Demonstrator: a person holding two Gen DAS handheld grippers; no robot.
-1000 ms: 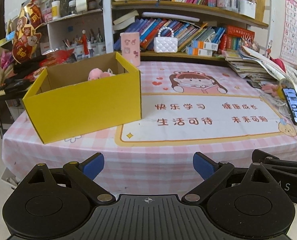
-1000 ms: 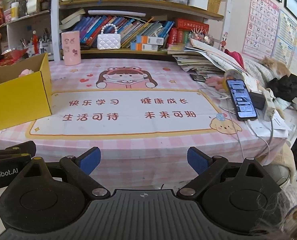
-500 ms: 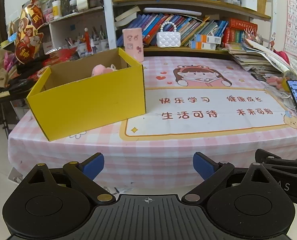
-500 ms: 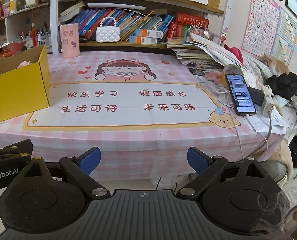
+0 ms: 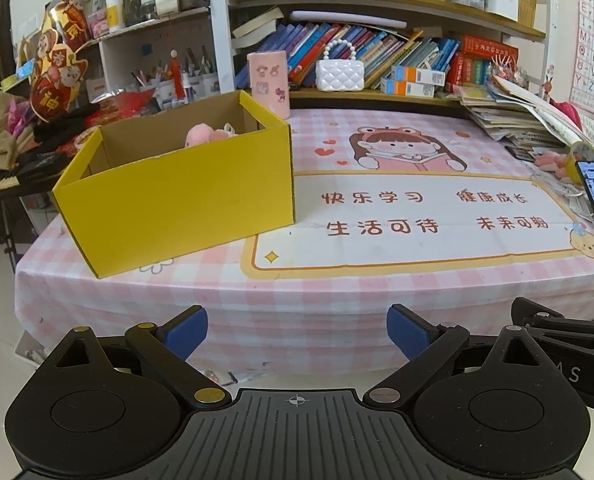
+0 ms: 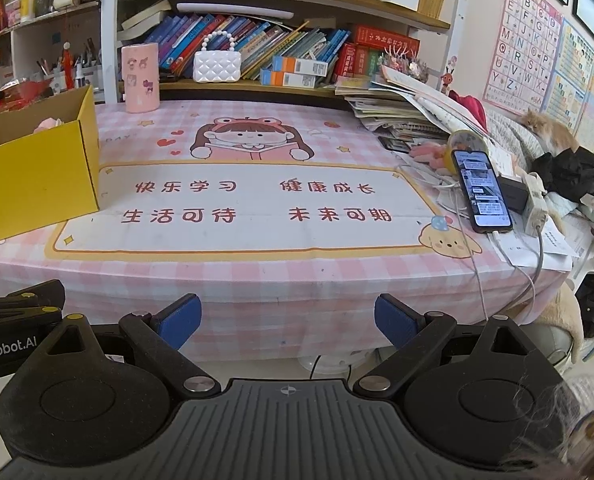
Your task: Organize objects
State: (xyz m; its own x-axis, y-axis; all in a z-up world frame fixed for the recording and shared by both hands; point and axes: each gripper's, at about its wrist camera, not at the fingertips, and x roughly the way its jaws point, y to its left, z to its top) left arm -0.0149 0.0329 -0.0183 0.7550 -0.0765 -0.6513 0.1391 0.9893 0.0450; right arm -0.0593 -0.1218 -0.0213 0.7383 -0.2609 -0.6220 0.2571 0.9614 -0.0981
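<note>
Left wrist view: left tool (image 5: 297, 330) spread apart, empty, short of the counter's (image 5: 297, 292) near edge.
Box: yellow open-topped cardboard box (image 5: 177, 196) sits far left; pink plush toy (image 5: 201, 136) inside.
Right wrist view: right tool (image 6: 287, 318) spread apart, empty.
Risk: black smartphone (image 6: 481, 190) on its white cable (image 6: 537, 240) lies far right; a sweep there could snag the cable and drag the phone off.
</note>
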